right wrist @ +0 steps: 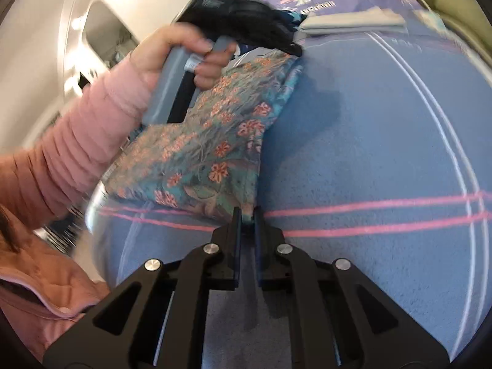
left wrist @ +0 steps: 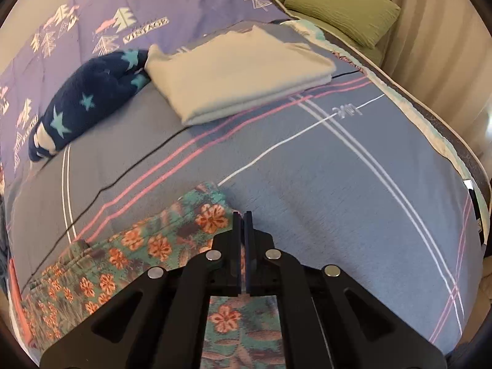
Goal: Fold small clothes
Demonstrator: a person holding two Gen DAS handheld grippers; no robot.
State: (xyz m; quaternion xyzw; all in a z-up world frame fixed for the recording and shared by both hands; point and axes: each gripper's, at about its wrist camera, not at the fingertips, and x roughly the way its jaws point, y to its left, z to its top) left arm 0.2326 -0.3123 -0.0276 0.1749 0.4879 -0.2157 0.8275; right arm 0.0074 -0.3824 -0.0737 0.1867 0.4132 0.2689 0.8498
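The floral shorts (right wrist: 209, 150) lie on the blue striped bedspread (left wrist: 338, 184), near its front edge. The right gripper (right wrist: 247, 215) is pinched down on one corner of the shorts, fabric caught between its fingers. The left gripper (left wrist: 243, 220) is closed tight at the opposite corner, though whether it's got cloth I can't tell. Further back from the shorts sit a folded cream garment (left wrist: 243, 70) and, touching it, a navy star-print fleece (left wrist: 89, 95).

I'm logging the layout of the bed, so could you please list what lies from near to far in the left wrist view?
Teal floral garment → folded cream cloth → green pillow.
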